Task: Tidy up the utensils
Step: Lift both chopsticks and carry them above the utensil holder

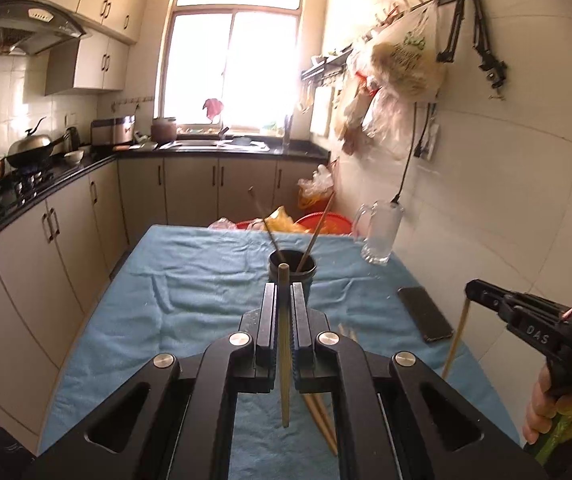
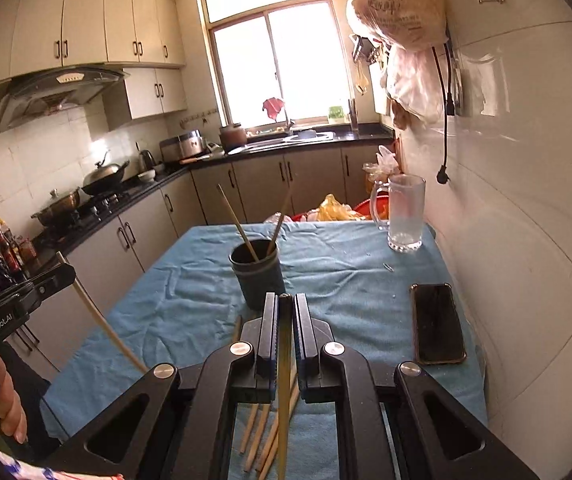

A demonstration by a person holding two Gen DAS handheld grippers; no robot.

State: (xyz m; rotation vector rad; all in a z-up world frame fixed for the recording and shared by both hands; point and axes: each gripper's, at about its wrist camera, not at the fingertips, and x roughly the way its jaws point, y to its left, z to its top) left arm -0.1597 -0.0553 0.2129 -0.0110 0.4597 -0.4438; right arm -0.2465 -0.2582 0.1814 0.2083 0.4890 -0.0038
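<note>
A: Looking at the big blue desk (image 2: 346, 280), what's on it?
B: Dark cup (image 2: 257, 274) w/ 2 sticks in, more loose sticks (image 2: 263, 436) near us.
A: & the tools?
B: Left tool (image 1: 284, 286) pinches one stick (image 1: 284, 360). Right tool (image 2: 285, 298) pinches another stick (image 2: 284, 380).

I'm seeing the cup (image 2: 257, 272) sitting mid-table (image 2: 189, 280) with two chopsticks (image 2: 237, 224) standing in it. Loose chopsticks (image 2: 263, 432) are lying on the table nearer than the cup. The phone (image 2: 438, 322) is lying right of the cup, near the wall. The glass mug (image 2: 404, 212) is standing at the far right corner. Counters are running along the left and far sides.
</note>
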